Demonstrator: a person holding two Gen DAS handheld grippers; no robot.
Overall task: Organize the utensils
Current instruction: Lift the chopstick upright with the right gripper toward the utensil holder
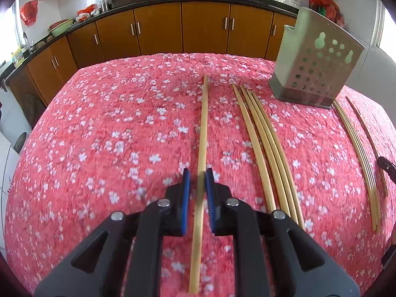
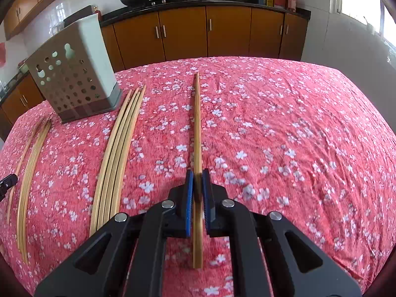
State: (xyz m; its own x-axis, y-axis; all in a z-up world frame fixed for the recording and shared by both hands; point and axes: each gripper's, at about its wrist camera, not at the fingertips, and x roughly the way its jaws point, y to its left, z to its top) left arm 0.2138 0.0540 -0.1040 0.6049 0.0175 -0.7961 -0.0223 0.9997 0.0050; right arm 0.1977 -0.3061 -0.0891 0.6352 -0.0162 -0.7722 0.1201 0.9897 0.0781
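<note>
A single bamboo chopstick (image 1: 202, 133) runs straight away from me on the pink flowered cloth, between the blue pads of my left gripper (image 1: 197, 173). It rests against the right pad, and a thin gap shows beside the left pad, so the jaws stand slightly open. My right gripper (image 2: 197, 175) is shut on another chopstick (image 2: 197, 123), which passes through the pads and points toward the far table edge. A grey perforated utensil holder (image 1: 314, 66) (image 2: 74, 74) stands upright at the back of the table, between the two grippers.
Two bundles of several chopsticks (image 1: 267, 153) (image 1: 356, 153) lie lengthwise on the cloth between the grippers; the right wrist view shows them too (image 2: 118, 153) (image 2: 32, 173). Brown kitchen cabinets (image 1: 158, 29) with woks on the counter stand beyond the table.
</note>
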